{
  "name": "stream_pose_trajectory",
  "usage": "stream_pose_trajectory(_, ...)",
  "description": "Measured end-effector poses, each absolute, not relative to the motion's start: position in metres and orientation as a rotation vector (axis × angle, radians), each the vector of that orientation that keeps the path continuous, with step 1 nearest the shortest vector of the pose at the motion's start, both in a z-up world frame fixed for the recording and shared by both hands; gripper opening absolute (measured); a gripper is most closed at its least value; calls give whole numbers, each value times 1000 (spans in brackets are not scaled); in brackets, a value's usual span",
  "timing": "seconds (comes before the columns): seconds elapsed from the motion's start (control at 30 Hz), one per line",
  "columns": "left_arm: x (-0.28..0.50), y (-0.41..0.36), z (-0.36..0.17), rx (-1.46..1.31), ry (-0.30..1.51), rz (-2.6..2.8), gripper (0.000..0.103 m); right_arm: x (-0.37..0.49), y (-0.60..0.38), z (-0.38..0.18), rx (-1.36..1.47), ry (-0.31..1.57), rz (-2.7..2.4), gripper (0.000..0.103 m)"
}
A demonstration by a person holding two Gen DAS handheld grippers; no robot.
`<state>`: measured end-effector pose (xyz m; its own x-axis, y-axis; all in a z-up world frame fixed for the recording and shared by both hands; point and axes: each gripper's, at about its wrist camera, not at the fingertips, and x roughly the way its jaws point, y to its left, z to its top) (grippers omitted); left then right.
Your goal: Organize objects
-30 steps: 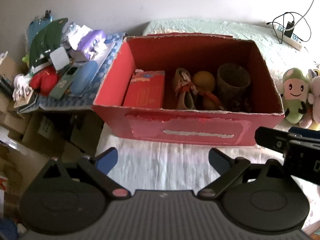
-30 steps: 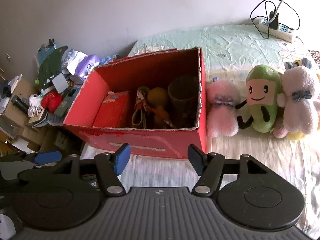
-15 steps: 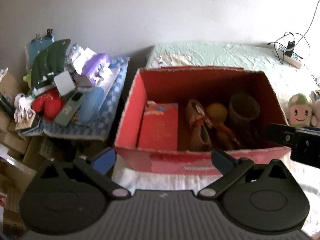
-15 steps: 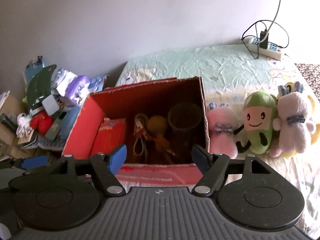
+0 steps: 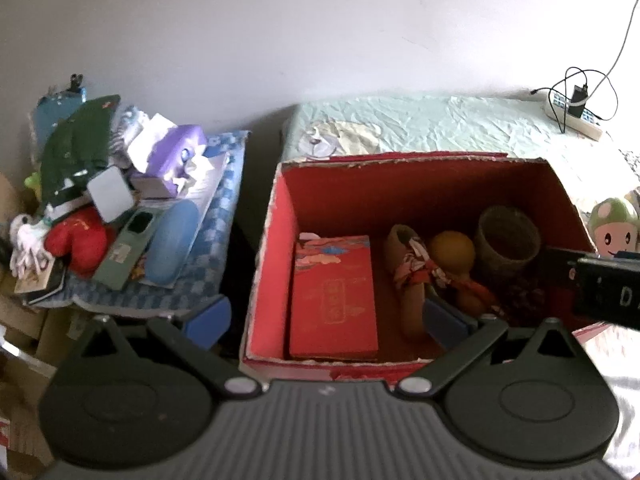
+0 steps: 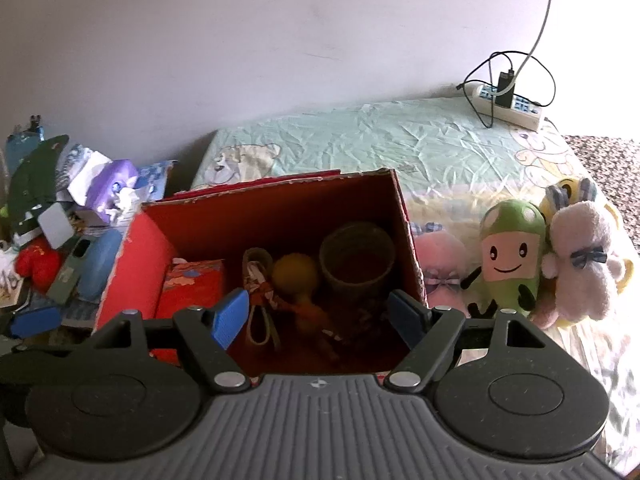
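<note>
An open red cardboard box (image 5: 344,184) (image 6: 132,256) stands on the bed. Inside lie a red packet (image 5: 332,300) (image 6: 192,284), a small wooden shoe (image 5: 408,264) (image 6: 256,264), a yellow gourd (image 5: 452,250) (image 6: 296,272) and a dark woven cup (image 5: 508,240) (image 6: 356,256). My left gripper (image 5: 326,320) hangs open above the box's near left corner. My right gripper (image 6: 318,312) is open too, above the box's near edge, with nothing between its fingers. Plush toys sit to the right of the box: pink (image 6: 440,264), green (image 6: 508,256) (image 5: 614,224), pale pink (image 6: 584,256).
A cluttered side table (image 5: 212,248) stands left of the bed, piled with a purple tissue pack (image 5: 176,152), a red plush (image 5: 80,240), a blue case (image 5: 172,248) and a green bag (image 5: 76,148). A power strip (image 6: 508,106) with cables lies at the bed's far right.
Both grippers have risen and come forward over the box, so I now look down into it. Both have stayed open; nothing has been picked up.
</note>
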<state>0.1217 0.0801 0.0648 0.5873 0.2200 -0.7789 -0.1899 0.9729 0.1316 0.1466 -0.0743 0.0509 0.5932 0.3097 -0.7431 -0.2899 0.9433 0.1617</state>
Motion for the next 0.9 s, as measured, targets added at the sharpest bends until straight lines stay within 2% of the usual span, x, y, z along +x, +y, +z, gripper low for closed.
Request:
stream_pose_trajectory(0.23, 132, 89, 58, 18, 931, 224, 102, 151, -65, 48, -16, 856, 305, 82)
stream_pose_trajectory(0.9, 148, 85, 54, -8, 940, 243, 102, 170, -61, 43, -64, 878, 329, 82)
